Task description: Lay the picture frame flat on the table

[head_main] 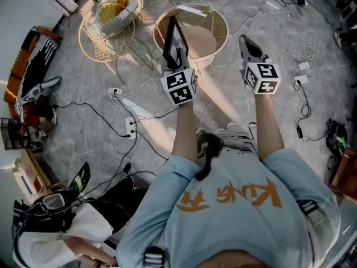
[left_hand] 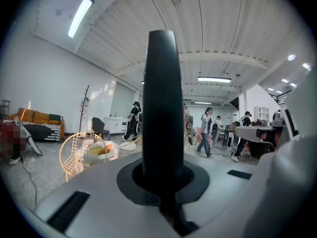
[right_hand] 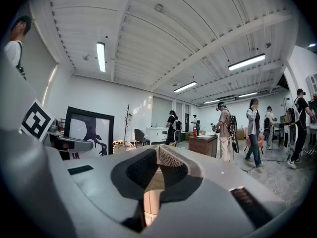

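Shirt (head_main: 234, 230) (orange "KUNG"), upright picture frame (head_main: 177, 38)

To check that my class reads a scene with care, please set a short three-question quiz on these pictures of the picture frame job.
1. True or false: the picture frame lies flat on the round table.
2. Which hand-held gripper is closed on the frame? A) the left hand-held gripper B) the right hand-held gripper C) both
3. In a few words: what stands left of the table in the head view?

Key
1. False: it is held up on edge over the table.
2. A; the right one is shut with nothing in it.
3. A yellow wire chair.
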Tool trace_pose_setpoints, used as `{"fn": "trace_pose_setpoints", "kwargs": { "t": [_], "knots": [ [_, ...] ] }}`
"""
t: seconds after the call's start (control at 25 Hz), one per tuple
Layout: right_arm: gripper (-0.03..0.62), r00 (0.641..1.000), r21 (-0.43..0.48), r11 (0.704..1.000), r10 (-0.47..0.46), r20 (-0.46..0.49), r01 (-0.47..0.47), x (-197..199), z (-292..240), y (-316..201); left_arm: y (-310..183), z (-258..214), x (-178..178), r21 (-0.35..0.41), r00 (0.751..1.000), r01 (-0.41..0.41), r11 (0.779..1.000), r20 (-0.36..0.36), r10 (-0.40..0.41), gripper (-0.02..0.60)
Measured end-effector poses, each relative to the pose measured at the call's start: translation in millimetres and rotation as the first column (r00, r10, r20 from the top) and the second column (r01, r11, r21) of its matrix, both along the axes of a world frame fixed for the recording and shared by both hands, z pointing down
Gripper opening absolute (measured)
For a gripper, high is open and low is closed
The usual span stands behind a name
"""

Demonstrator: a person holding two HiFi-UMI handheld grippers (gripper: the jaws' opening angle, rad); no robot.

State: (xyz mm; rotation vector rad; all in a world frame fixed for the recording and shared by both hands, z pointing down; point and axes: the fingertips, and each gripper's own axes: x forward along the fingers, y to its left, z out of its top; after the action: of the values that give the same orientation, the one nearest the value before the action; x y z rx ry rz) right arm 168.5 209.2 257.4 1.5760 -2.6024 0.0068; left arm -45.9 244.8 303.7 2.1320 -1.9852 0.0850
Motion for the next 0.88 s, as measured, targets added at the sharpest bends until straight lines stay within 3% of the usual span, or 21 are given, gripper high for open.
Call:
{"fn": "trace_pose_setpoints", "kwargs": {
  "t": [0.32,0.72,0.88],
  "knots": [
    [-0.003,0.999,-0.017,1.0,-0.011,0.052,0.012,-14.7,5.6,-7.8,-9.2,-1.3,-13.8,0.012,1.0,-0.004,1.0,-0.002,0.004,0.026],
    [-0.003,1.0,-0.042,0.999,-0.009,0.006,0.01,-29.7,21.6,-7.5,-10.3,15.9,-33.6,-0.012,0.998,0.005,1.0,-0.059,-0.005,0.026],
    [-0.003,1.0,-0.017,1.0,-0.012,-0.003,0.012,-33.8,7.2,-8.3,-14.6,-7.2,-38.8,0.049,0.995,0.0,0.999,-0.101,0.005,0.026]
  ]
}}
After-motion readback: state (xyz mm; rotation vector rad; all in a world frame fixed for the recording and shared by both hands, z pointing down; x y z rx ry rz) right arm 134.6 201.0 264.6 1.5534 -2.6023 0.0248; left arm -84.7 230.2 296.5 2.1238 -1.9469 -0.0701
